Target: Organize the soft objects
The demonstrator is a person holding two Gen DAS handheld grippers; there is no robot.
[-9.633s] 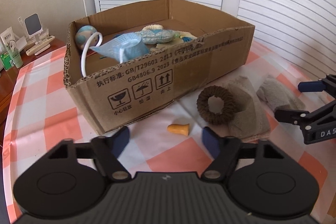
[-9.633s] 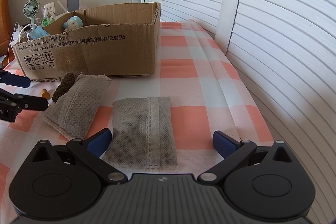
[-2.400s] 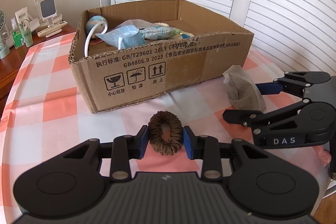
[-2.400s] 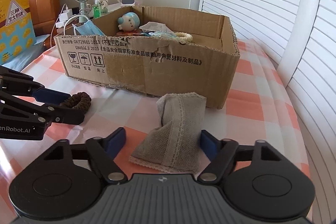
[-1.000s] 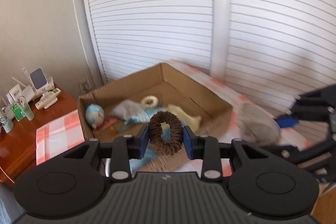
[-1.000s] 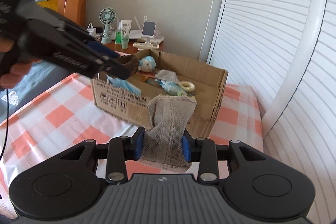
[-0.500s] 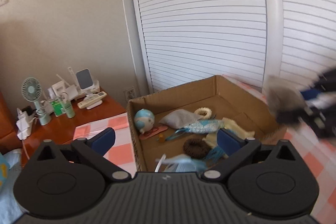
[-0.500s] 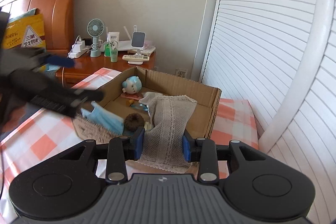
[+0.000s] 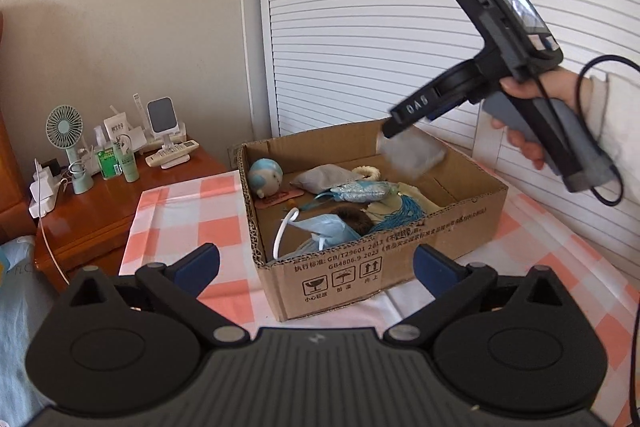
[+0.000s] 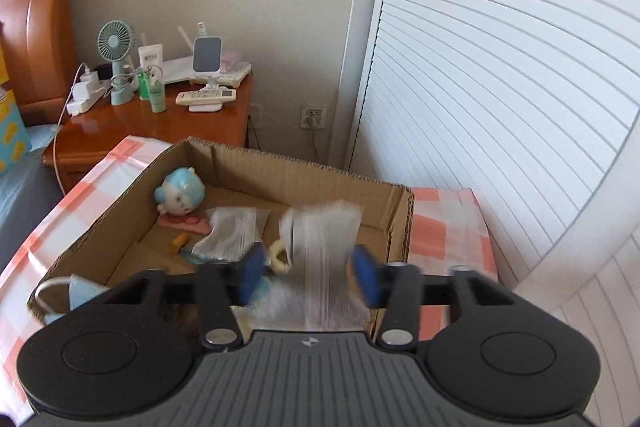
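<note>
Dropping step in hand: grey sachet point(image 10: 320, 247), blurred, between the parted fingers of the right tool point(image 10: 310, 273) and above the cardboard box point(image 10: 248, 171), apparently just released; left tool point(image 9: 316, 263) spread, empty, next needing another loose soft item.

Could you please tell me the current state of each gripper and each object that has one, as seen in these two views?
left gripper: open, empty, in front of the box.
right gripper: fingers parted, grey pouch between them, above the box.
grey pouch: blurred, over the box; whether gripped or falling, cannot tell.
cardboard box: open-topped, holding soft items.
brown hair tie: lying inside the box.
face mask: inside the box, against the near wall.
</note>
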